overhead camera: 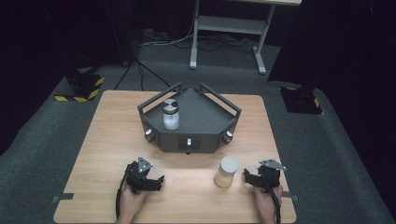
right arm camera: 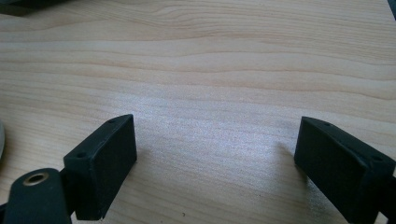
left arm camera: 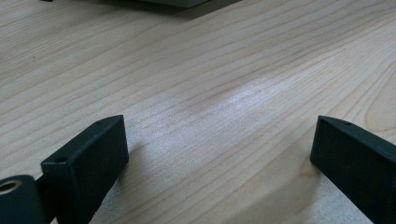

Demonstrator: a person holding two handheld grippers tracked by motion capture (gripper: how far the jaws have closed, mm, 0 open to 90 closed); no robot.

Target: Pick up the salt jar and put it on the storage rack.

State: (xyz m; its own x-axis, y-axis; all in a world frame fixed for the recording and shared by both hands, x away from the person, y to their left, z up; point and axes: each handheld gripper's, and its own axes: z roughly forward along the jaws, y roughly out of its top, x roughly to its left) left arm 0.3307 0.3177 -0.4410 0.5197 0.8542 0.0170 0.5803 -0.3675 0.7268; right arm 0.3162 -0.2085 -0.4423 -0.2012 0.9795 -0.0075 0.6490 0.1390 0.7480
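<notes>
High view: wooden table (overhead camera: 107, 140) with a dark, angular tray (overhead camera: 205, 122) at its far middle. Inside the tray, toward its left side, a clear jar (overhead camera: 170, 115) with a grey lid, upright. In front of the tray, on bare wood right of centre, a second jar (overhead camera: 227, 171) with tan contents and a pale lid, also upright, apart from the tray. Near the front edge on the left, the left gripper (overhead camera: 158, 182) held in a hand (overhead camera: 133, 201), low over the wood, well apart from both jars. On the right, the right gripper (overhead camera: 246, 176) in the other hand (overhead camera: 267, 199), just beside the tan jar, not touching.

Left gripper view: two black jaws spread wide over bare wood grain, nothing between them; dark edge of the tray (left arm camera: 154, 3) at the top.

Right gripper view: jaws likewise spread wide, only tabletop between them; a sliver of a pale rounded thing at the far left edge, too little to identify.
</notes>
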